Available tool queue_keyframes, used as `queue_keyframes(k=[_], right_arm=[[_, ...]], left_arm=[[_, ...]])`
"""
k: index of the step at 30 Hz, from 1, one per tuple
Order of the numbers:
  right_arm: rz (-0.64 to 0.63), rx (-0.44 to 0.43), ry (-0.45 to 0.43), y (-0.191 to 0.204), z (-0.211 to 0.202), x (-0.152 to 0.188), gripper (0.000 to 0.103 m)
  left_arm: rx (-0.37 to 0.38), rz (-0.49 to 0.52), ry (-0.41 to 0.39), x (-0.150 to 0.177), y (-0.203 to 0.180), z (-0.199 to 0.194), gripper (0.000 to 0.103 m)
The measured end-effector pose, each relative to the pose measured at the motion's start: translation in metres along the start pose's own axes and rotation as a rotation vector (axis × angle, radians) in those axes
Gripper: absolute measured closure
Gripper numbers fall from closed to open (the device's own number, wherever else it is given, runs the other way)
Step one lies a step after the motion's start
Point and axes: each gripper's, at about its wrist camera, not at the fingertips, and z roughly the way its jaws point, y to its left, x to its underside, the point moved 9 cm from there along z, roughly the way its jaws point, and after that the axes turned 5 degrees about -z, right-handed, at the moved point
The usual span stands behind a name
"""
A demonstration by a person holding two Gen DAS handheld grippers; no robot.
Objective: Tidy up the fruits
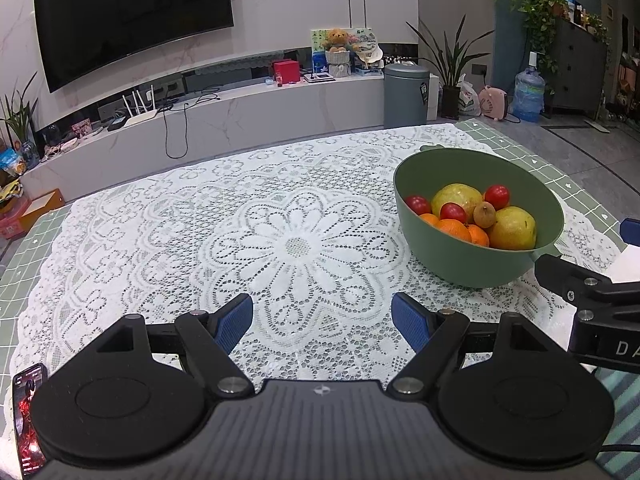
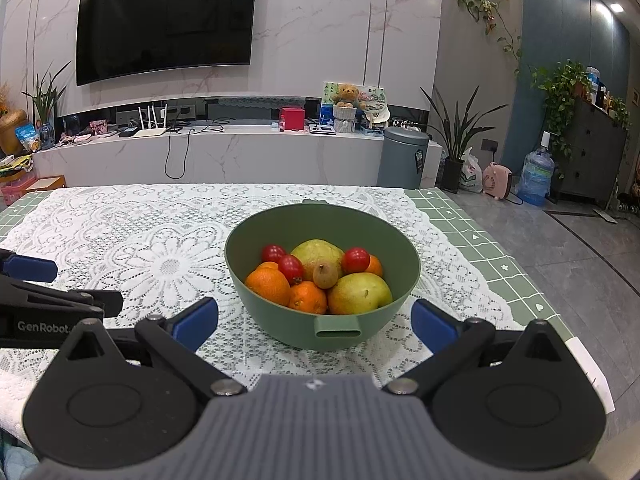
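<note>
Left gripper hovering over a lace-covered desk, a full fruit bowl off to its right.

Its blue-padded jaws stand wide apart with nothing between them, above the big flower in the lace cloth. The green bowl holds two yellow-green pears, oranges, three red tomatoes and one small brown fruit. The right gripper reaches in from the right edge, close to the bowl's near rim; its jaws are mostly out of view. A phone lies at the desk's lower left corner.
</note>
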Motion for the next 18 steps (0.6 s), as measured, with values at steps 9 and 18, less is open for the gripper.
queue_keyframes(k=[9, 18], right_arm=[[0.011, 0.0, 0.004, 0.0004, 0.0014, 0.0024, 0.004], [0.016, -0.001, 0.012, 0.0017, 0.0013, 0.0045, 0.004]], left_arm=[[0.001, 0.001, 0.0, 0.0, -0.0002, -0.0002, 0.011], [0.001, 0.0, -0.004, -0.0003, -0.0006, -0.0008, 0.011]])
